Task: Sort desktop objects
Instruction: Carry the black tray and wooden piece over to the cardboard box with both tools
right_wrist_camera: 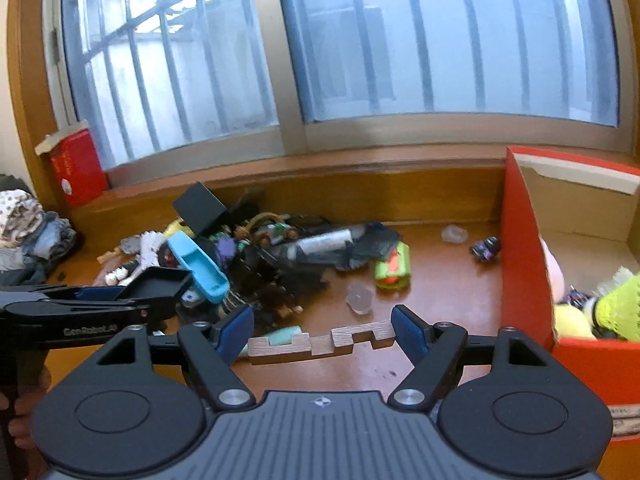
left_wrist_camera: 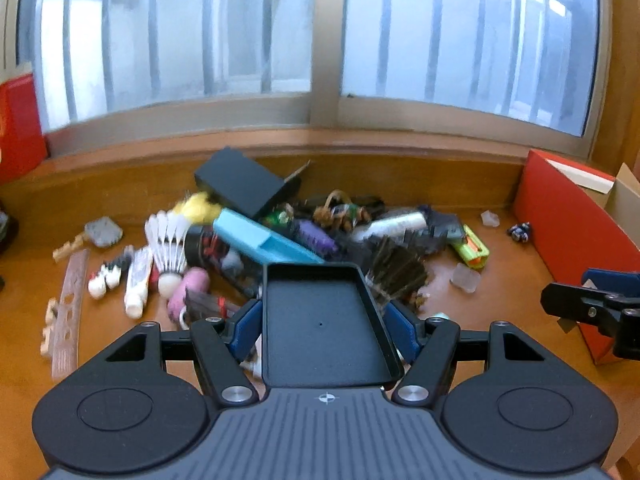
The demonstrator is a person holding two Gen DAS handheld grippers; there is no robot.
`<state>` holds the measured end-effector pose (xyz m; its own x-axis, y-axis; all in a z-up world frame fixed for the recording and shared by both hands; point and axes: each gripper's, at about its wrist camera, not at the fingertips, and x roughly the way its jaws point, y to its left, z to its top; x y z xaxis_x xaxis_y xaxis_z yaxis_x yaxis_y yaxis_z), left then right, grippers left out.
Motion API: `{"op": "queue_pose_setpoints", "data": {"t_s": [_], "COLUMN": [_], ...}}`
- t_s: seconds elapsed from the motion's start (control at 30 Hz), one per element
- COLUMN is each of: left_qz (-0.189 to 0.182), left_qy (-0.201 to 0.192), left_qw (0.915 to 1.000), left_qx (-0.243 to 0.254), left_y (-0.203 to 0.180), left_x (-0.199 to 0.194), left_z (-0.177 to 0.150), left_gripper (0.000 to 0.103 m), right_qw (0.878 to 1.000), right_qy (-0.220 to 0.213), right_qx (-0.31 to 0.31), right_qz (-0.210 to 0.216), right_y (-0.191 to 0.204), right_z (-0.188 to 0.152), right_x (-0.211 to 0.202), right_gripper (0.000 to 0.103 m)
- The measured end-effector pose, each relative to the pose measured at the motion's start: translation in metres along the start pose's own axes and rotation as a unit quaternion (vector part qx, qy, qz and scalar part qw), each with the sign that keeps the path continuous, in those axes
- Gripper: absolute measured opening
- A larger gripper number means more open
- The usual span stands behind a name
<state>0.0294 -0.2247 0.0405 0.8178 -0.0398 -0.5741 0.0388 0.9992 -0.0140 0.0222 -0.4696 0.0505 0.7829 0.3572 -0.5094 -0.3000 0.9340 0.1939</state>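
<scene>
I am looking across a wooden desk (right_wrist_camera: 432,292) under a barred window (left_wrist_camera: 320,40), with a red cardboard box (right_wrist_camera: 524,248) standing open at its right end. A yellow-green shuttlecock (right_wrist_camera: 618,304) and other soft things are already lying inside it. Along the back edge, a heap of small objects (left_wrist_camera: 304,232) is sprawling: a black box (left_wrist_camera: 244,184), a light blue scoop-shaped case (left_wrist_camera: 264,240), a white feather shuttlecock (left_wrist_camera: 168,244), a white tube (left_wrist_camera: 138,280) and a green and orange toy (left_wrist_camera: 472,248), with a clear lump (left_wrist_camera: 466,278) just beside the heap.

My left gripper (left_wrist_camera: 324,328) is holding a shallow black tray (left_wrist_camera: 324,332) above the near edge of the heap, its blue pads (left_wrist_camera: 246,330) pressing against the tray's two long sides. My right gripper (right_wrist_camera: 322,332) is pinching a notched wooden strip (right_wrist_camera: 320,340) end to end between its pads, above the desk, just left of the red box.
</scene>
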Motion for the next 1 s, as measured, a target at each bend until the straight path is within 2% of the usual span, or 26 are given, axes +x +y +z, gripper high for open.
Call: {"op": "queue_pose_setpoints", "data": {"t_s": [0.07,0.2,0.3,0.43,0.57,0.63,0.83,1.0], "left_qz": [-0.01,-0.037,-0.043,-0.036,-0.022,-0.019,-0.002,0.002], "left_qy": [-0.003,-0.016,-0.009,0.009,0.039,0.056,0.098,0.113], "left_qw": [0.9999,0.9991,0.9987,0.9987,0.9989,0.9982,0.9951,0.9935], "left_qx": [0.004,0.012,0.027,0.034,0.014,0.009,0.006,0.018], "left_y": [-0.002,-0.008,-0.014,-0.016,-0.01,-0.009,-0.01,-0.016], "left_x": [0.003,0.008,0.013,0.019,0.022,0.022,0.022,0.029], "left_z": [0.006,0.013,0.015,0.012,0.001,-0.005,-0.027,-0.04], "left_gripper": [0.059,0.058,0.058,0.059,0.064,0.07,0.071,0.074], "right_qw": [1.0,1.0,1.0,1.0,1.0,1.0,0.999,0.997], "right_qy": [-0.005,-0.014,-0.022,-0.024,-0.022,-0.017,0.009,0.021], "right_qx": [-0.001,-0.004,0.009,0.01,0.008,0.001,-0.013,-0.025], "right_qz": [-0.001,-0.004,-0.012,-0.015,-0.004,0.008,0.051,0.075], "right_y": [0.004,0.009,0.007,0.0,-0.009,-0.011,-0.013,-0.01], "right_z": [0.004,0.011,0.011,0.011,0.018,0.021,0.024,0.024], "right_x": [0.001,-0.003,-0.008,-0.011,-0.002,0.003,0.02,0.027], "right_gripper": [0.077,0.077,0.077,0.077,0.077,0.077,0.077,0.077]}}
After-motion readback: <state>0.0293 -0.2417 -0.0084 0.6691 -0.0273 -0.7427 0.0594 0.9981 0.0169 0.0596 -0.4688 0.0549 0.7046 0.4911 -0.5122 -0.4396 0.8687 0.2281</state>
